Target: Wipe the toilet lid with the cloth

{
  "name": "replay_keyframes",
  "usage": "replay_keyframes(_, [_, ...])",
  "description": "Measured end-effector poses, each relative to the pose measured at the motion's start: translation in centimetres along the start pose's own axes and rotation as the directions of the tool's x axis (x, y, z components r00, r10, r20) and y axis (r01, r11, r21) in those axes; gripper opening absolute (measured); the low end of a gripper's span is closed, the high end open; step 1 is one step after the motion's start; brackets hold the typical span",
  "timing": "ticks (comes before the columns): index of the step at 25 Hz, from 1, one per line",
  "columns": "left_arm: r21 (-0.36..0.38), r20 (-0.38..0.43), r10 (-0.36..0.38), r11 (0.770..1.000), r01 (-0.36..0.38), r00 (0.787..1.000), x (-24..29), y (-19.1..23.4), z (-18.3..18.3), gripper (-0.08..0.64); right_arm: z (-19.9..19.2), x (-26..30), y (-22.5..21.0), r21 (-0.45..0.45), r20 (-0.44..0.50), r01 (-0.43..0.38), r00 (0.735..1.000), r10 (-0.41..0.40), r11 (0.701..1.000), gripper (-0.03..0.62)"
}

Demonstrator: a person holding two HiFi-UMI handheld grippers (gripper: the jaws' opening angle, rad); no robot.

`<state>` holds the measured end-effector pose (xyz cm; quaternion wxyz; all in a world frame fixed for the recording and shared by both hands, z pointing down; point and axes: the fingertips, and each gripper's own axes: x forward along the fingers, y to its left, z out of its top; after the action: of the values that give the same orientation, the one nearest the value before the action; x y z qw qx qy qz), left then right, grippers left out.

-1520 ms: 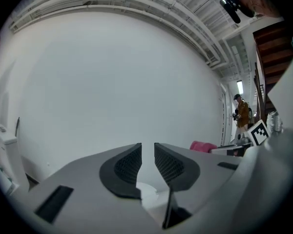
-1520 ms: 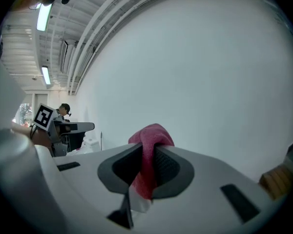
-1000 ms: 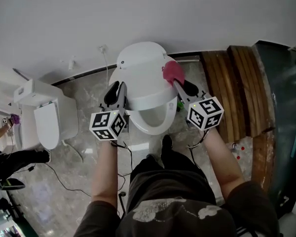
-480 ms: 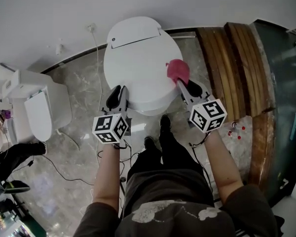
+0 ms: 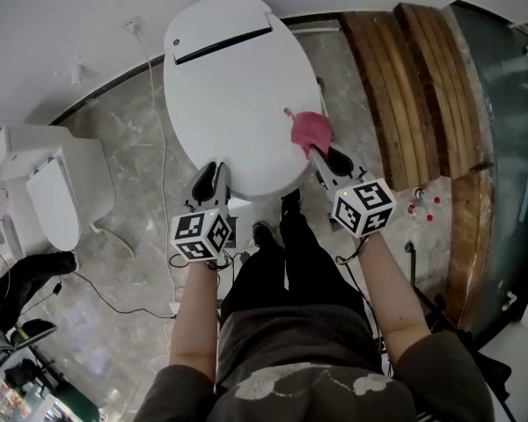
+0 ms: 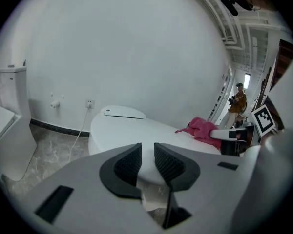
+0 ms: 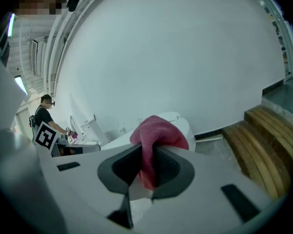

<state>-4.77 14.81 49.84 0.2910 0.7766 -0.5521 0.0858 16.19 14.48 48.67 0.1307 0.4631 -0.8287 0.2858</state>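
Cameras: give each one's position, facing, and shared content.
Head view: on the person's head, facing down at the toilet lid; forearms, legs, left gripper, right gripper show.
Left gripper view: on the left gripper, facing across the lid to the wall; jaws apart.
Right gripper view: on the right gripper, facing the wall; jaws shut on the pink cloth.
Shared by all: lid, cloth.

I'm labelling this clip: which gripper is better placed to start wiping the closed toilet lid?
Right. The right gripper is shut on the pink cloth, which lies on the right of the toilet lid. The left gripper holds nothing, jaws slightly apart near the lid's front edge.
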Motion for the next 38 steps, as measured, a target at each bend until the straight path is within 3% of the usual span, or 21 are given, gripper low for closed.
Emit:
replay_keyframes(13, [0.007,-0.193,0.009,1.000,-0.008,0.981,3.4,2.3,-10.0,0.092,-10.3,3.2,-3.0,0.068,-0.166,0.067,0.985,-0.055,0.995,0.049])
replay_keyframes(20, [-0.005,-0.241,0.001,1.000,-0.003,0.971,3.8,2.3,-11.4,0.092,-12.0,4.1,-3.5,0.136,-0.227,0.092,0.972,-0.059,0.986,0.049])
replay_keyframes(26, [-0.036,-0.204,0.028,0.999,-0.036,0.978,5.6,2.7,-8.4,0.092,-7.7,5.3,-2.4,0.147,-0.197,0.009,0.980,0.020,0.989,0.049])
replay_keyframes(31, [-0.053,-0.096,0.071,0.996,-0.077,0.993,8.9,4.3,-1.3,0.092,-2.7,9.2,-2.6,0.068,-0.202,-0.071,0.976,0.083,0.995,0.049])
replay_keyframes(38, [-0.025,-0.015,0.040,0.999,-0.040,0.999,14.5,9.0,6.9,0.092,3.2,18.2,-1.3,-0.016,-0.209,-0.112,0.972,0.106,0.994,0.049])
